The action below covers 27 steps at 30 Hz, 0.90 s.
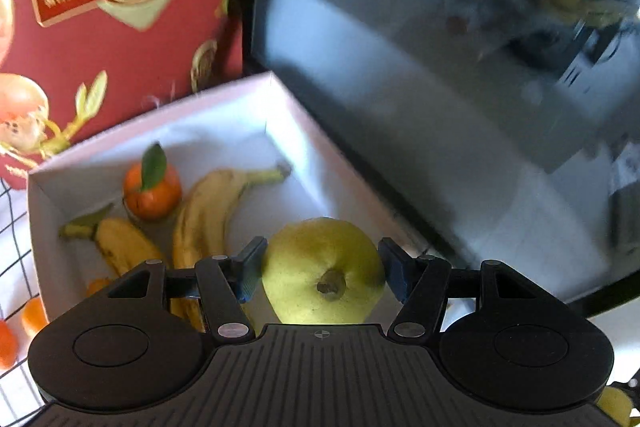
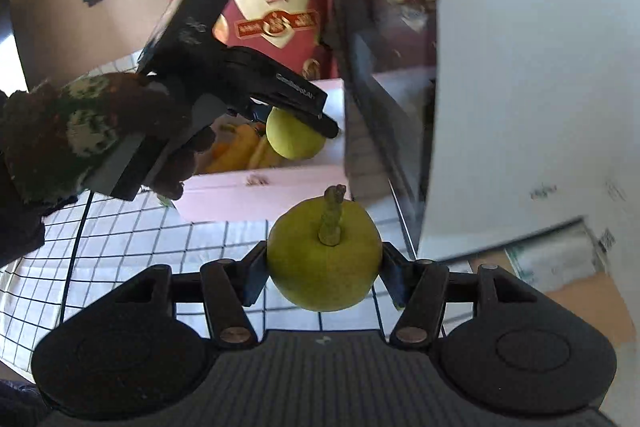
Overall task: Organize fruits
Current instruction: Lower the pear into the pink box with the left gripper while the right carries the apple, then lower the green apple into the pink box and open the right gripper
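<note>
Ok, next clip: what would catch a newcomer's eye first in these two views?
Each gripper clamps a yellow-green pear: the left gripper holds its pear over the pale pink cardboard box, the right gripper holds its stemmed pear above the white grid-patterned tablecloth. Inside the box lie two yellow bananas and a leafy orange tangerine.

Between the black left hand-held gripper's (image 1: 322, 269) fingers sits a yellow-green pear (image 1: 322, 271); ahead lie yellow bananas (image 1: 208, 211) and an orange tangerine (image 1: 152, 193) with a green leaf, in a white-lined pink box (image 1: 288, 119). Beyond stands a red-and-gold carton (image 1: 120, 7). Beneath the right hand-held gripper (image 2: 323, 265), the surface (image 2: 160, 247) is white with a black grid.
</note>
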### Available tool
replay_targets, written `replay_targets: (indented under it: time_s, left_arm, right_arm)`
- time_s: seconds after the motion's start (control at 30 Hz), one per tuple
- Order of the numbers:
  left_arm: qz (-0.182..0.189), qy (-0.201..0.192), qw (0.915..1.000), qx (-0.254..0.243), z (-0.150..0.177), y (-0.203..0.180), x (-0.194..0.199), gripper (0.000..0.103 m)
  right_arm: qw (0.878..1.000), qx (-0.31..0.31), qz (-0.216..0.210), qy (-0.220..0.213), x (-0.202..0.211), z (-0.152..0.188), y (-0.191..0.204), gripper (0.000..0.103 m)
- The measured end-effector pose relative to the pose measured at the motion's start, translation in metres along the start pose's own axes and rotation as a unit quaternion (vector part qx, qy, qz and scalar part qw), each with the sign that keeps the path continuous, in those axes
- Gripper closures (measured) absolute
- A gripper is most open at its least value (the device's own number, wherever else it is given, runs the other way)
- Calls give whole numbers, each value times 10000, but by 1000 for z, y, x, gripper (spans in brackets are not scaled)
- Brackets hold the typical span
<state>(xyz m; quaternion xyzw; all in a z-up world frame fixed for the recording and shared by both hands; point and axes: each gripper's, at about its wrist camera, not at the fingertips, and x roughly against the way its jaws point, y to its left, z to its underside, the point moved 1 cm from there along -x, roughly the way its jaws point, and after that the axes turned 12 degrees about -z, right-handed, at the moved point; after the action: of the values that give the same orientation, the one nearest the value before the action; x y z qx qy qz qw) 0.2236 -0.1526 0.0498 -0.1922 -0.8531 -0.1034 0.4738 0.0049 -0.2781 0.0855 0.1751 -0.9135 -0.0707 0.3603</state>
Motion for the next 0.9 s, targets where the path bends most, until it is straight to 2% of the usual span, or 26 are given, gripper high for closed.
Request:
replay_targets:
  time_s: [0.17,0.27,0.33,0.43,0.77,0.83,0.9]
  left_arm:
    - [-207,428,9987,-182,2,-5,-16,36]
    - [-290,530,9979,-221,6,-3,-23,36]
    - [-218,510,9982,-249,9,-2,-22,36]
    - [-145,451,9985,-279,13,1,-18,36]
    - [35,-90,9996,-284,34,15,16,36]
    - [101,-252,9994,-232,33,16,24,41]
    - [139,-298,9993,-191,28,17,32,41]
  right_arm:
    - [9999,-138,79,67,-3,9,-5,45]
    - [9997,-159,96,136,-5,13,-6,45]
    - [9997,-144,88,171,-7,14,-6,45]
    - [9996,-138,59,231,-8,15,-5,45]
    - [9996,112,37,276,-16,4,-5,45]
    - [9994,197,24,289,-18,1,-3,45]
    - [9991,293,4,307,-21,-3,-2,45]
